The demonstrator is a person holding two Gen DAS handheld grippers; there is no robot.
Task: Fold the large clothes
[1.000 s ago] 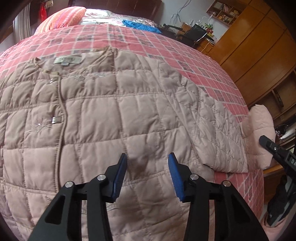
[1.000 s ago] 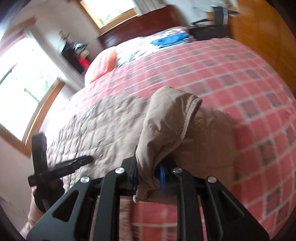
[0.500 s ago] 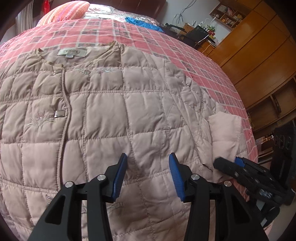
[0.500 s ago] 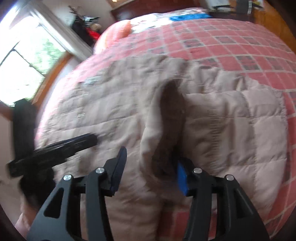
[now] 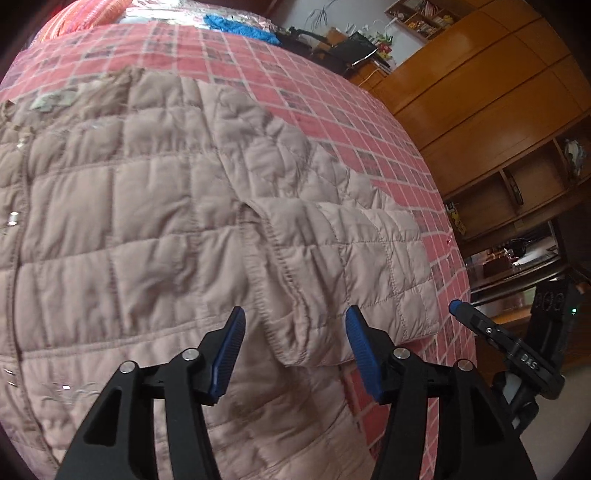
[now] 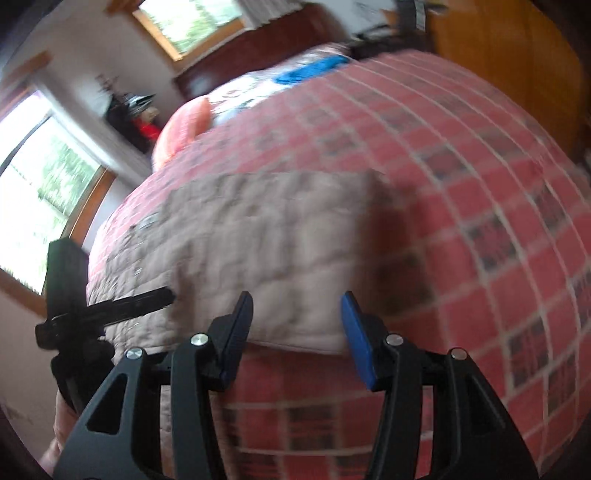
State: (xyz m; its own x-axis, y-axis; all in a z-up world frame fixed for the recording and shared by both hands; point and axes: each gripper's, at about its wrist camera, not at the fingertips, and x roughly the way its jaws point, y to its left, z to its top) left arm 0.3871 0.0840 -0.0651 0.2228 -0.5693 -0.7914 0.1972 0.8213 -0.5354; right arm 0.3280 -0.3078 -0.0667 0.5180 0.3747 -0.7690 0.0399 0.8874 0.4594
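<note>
A beige quilted jacket [image 5: 140, 221] lies spread on a bed with a red checked cover [image 5: 332, 110]. Its right sleeve [image 5: 351, 266] is folded inward and lies flat over the jacket's side. My left gripper [image 5: 293, 347] hovers open just above the sleeve's cuff end, nothing between its fingers. In the right wrist view the jacket [image 6: 266, 251] looks blurred, and my right gripper [image 6: 297, 332] stands open at its near edge, holding nothing. The right gripper also shows at the lower right of the left wrist view [image 5: 509, 350]; the left gripper shows at the left of the right wrist view [image 6: 110, 306].
A pink pillow [image 6: 184, 125] and a blue cloth [image 5: 240, 29] lie at the bed's far end. Wooden cabinets [image 5: 498, 92] stand along the right. Windows [image 6: 44, 177] are on the left wall. Bare bed cover [image 6: 480, 221] stretches right of the jacket.
My right gripper opened and let go of the sleeve, which now lies folded over the jacket; it then drew back to the bed's edge. My left gripper shifted right toward the sleeve.
</note>
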